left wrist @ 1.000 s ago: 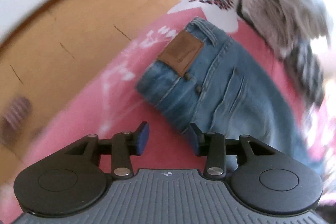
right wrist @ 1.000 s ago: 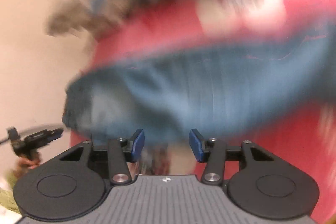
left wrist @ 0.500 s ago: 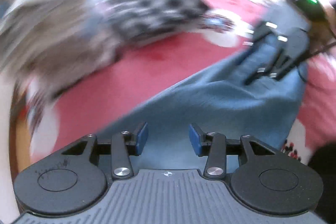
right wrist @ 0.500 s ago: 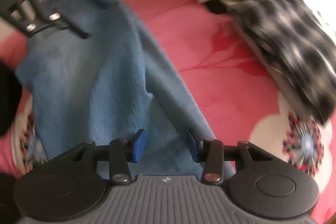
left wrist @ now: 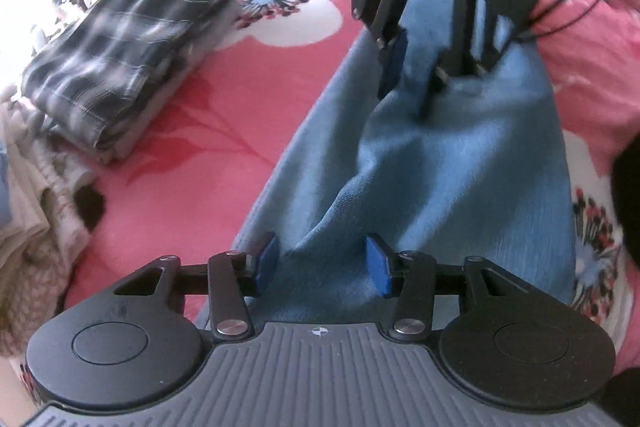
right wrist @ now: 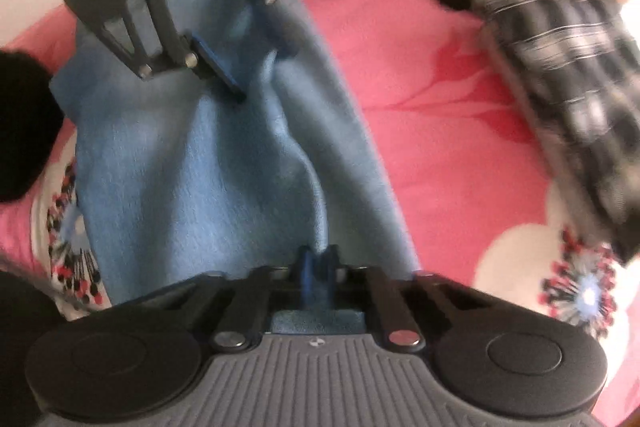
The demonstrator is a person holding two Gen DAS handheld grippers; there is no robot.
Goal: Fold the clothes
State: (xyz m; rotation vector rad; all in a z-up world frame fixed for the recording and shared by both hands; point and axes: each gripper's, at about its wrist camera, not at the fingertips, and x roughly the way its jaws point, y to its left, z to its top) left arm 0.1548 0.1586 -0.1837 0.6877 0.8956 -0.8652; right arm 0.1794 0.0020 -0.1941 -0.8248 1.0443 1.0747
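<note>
On pink floral blanket (left wrist: 192,163), blue garment (left wrist: 460,187) lies rumpled w/ ridge.

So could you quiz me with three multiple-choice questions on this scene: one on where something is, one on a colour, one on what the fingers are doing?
1. Where does the folded plaid shirt lie?
A. on the pink floral blanket, beside the blue garment
B. on top of the blue garment
C. in a basket

2. What colour are the finger pads?
A. red
B. blue
C. white

3. What is the right gripper doing?
A. standing wide open
B. holding the plaid shirt
C. pinching the blue garment

Answers: A, pink blanket shows between the two; B, both pads are blue; C, its fingers meet on a blue fold.
</note>
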